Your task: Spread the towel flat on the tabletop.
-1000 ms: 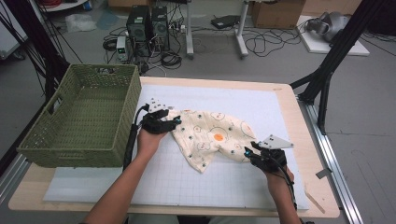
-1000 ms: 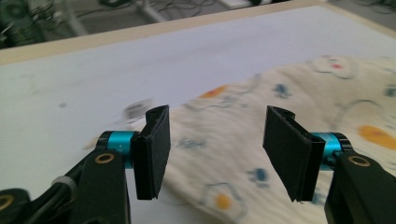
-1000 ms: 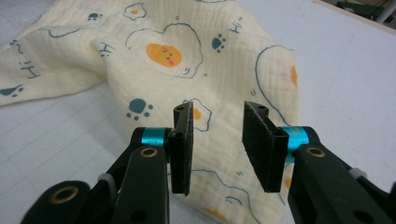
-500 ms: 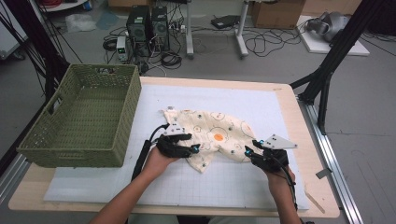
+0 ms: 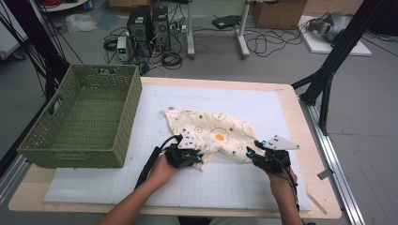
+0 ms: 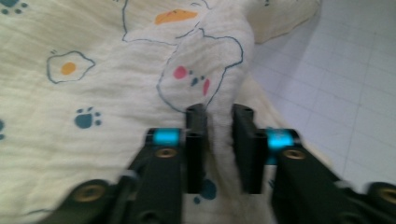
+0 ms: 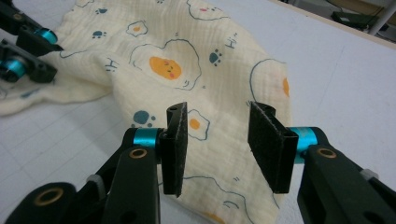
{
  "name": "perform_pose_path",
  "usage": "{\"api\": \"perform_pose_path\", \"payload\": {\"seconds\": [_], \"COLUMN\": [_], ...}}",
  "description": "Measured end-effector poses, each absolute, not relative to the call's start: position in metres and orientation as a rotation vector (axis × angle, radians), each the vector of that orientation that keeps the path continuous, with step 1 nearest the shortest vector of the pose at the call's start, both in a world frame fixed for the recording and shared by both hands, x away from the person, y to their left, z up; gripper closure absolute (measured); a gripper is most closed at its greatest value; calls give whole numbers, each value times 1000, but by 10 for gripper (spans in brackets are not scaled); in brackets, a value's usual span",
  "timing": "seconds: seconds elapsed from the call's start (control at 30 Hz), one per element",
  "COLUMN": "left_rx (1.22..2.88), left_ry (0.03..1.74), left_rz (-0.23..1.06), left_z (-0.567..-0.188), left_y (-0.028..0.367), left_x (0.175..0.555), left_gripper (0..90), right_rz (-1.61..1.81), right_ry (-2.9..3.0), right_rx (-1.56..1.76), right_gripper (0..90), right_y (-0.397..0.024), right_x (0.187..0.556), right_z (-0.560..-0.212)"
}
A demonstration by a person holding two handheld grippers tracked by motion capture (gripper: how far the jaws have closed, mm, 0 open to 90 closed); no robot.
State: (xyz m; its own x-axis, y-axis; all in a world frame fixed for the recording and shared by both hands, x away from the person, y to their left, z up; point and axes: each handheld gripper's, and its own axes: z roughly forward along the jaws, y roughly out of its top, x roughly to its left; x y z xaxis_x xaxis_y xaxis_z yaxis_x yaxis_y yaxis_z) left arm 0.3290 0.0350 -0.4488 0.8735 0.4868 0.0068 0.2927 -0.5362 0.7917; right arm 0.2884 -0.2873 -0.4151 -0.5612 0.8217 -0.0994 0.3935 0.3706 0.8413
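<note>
The pale wooden bench (image 5: 300, 101) is carrying a white gridded mat (image 5: 263, 108) that is covering most of its top. Well to the left of the left gripper, an olive-green woven rectangular basket (image 5: 82, 119) with cut-out handles is sitting on the mat's edge.

Between and just beyond the two grippers, a cream crinkled muslin cloth printed with fried eggs, blue paw prints and outlined cartoon faces (image 5: 213, 133) is lying rumpled on the mat, its near edge reaching both sets of jaws. The fabric is looking soft and finely wrinkled, with one raised fold running forward from the left gripper.

The left gripper (image 6: 219, 144), black with turquoise rings behind its pads, is resting at the cloth's near left corner. Its jaws have just been closing, and they are now pinching that upright ridge of muslin between the two narrow black pads.

The right gripper (image 7: 226, 144), of the same black build with flat, felt-textured rectangular pads, is sitting at the cloth's near right edge. Its jaws are standing spread, with the cloth lying flat beneath and between them; the pads are not pressing on the fabric. The left gripper is showing far off to its upper left.
</note>
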Motion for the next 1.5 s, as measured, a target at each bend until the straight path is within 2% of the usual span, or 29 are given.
{"api": "perform_pose_path", "payload": {"seconds": [0.03, 0.1, 0.27, 0.6, 0.63, 0.67, 0.73, 0.77, 0.87, 1.0, 1.13, 1.37, 1.43, 1.5], "left_rx": [2170, 2172, 2161, 2132, 2122, 2112, 2083, 2070, 2003, 1924, 1948, 2032, 2032, 2053], "left_ry": [569, 572, 578, 593, 598, 615, 674, 684, 721, 805, 908, 967, 965, 960], "left_rz": [273, 260, 228, 84, 66, 58, 62, 71, 129, 240, 372, 375, 382, 415], "left_z": [-448, -447, -441, -435, -436, -437, -439, -438, -434, -430, -438, -452, -451, -452], "left_y": [37, 44, 69, 131, 135, 138, 140, 141, 142, 146, 141, 128, 126, 123], "left_x": [329, 331, 331, 324, 323, 323, 323, 323, 326, 331, 341, 358, 359, 358], "left_gripper": [855, 863, 862, 853, 831, 760, 526, 463, 390, 382, 395, 424, 430, 450], "right_rz": [1098, 1095, 1096, 1096, 1098, 1098, 1099, 1093, 1081, 1087, 1052, 1031, 1009, 1030], "right_ry": [2124, 2125, 2130, 2149, 2151, 2150, 2157, 2162, 2170, 2185, 2206, 2243, 2277, 2292], "right_rx": [1048, 1050, 1047, 1042, 1042, 1037, 1042, 1038, 1038, 1057, 1065, 1089, 1103, 1112], "right_gripper": [577, 577, 576, 566, 561, 555, 540, 534, 510, 452, 390, 313, 318, 380], "right_y": [-287, -288, -288, -282, -280, -279, -275, -273, -268, -260, -247, -235, -233, -233], "right_x": [288, 288, 287, 288, 288, 289, 291, 292, 294, 301, 312, 328, 331, 332], "right_z": [-415, -415, -416, -417, -417, -418, -419, -420, -422, -427, -434, -446, -451, -451]}}
